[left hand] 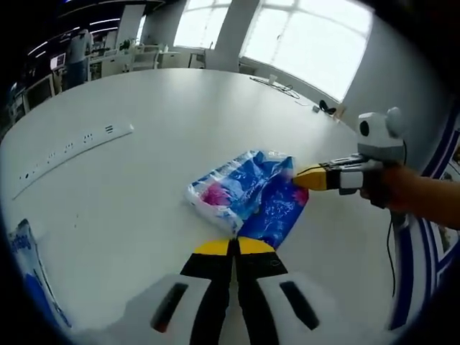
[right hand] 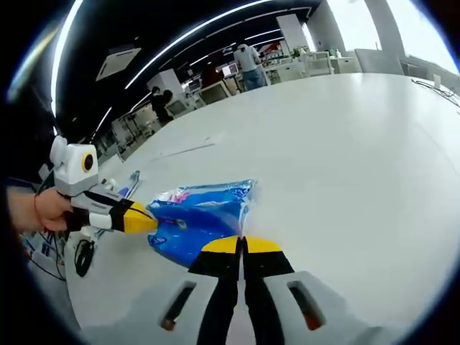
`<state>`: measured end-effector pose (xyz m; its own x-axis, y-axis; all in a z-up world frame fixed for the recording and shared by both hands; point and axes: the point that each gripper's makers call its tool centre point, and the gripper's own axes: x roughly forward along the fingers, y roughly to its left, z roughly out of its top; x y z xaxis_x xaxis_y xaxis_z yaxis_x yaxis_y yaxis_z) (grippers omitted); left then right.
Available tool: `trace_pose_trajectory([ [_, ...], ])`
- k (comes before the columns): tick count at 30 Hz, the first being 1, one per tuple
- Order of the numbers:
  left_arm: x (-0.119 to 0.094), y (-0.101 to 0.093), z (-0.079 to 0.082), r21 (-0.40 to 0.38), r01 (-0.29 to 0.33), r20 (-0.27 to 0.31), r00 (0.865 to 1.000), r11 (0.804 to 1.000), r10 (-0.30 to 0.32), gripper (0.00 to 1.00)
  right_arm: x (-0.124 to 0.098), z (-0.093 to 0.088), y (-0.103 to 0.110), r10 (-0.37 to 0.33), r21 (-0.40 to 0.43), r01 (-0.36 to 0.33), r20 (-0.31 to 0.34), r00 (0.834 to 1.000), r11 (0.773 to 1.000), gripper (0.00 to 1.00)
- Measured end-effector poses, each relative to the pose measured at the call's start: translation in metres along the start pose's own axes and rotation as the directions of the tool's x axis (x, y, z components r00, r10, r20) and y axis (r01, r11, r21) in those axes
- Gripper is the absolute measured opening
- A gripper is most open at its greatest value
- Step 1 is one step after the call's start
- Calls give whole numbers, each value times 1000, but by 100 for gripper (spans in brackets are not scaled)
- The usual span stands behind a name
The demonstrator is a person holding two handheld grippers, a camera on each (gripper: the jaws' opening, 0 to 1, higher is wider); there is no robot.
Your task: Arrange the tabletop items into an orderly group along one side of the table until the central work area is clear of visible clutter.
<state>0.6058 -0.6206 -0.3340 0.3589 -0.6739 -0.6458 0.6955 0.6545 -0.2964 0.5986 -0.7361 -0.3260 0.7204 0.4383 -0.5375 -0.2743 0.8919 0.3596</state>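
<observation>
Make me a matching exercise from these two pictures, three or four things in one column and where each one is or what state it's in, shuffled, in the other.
Things:
1. blue plastic package
2. white power strip
3. left gripper
4. cables

Places or states:
A. lying flat on the table, far from the package
B. jaws shut on the near edge of the package
C. in the middle of the white table, pinched at two edges
D. at the table's far edge, near the windows

Pairs: 1-C, 2-A, 3-B, 4-D
</observation>
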Motion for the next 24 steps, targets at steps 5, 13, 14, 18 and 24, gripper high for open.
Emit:
trace_pose_trajectory([
  [5, 0, 1, 2, 13, 2, 3, 1000, 1000, -2, 0, 1, 3, -1, 1, 22, -1, 7, 1000, 1000, 0],
  [13, 1, 0, 3, 16, 12, 9, 1000, 1000, -12, 2, 2, 1, -2, -8, 21, 8, 1, 1000, 1000, 1],
  [14, 1, 0, 4, 14, 13, 10, 1000, 1000, -14, 3, 2, 1, -2, -8, 19, 8, 1, 1000, 1000, 2],
  [18, 1, -1, 3, 17, 19, 7, 1000, 1000, -19, 6, 3, 1, -2, -12, 17, 12, 1, 1000, 1000, 4],
  [24, 0, 0, 3, 17, 17, 9, 1000, 1000, -18, 11, 2, 2, -2, -16, 14, 16, 3, 1000, 1000, 6],
])
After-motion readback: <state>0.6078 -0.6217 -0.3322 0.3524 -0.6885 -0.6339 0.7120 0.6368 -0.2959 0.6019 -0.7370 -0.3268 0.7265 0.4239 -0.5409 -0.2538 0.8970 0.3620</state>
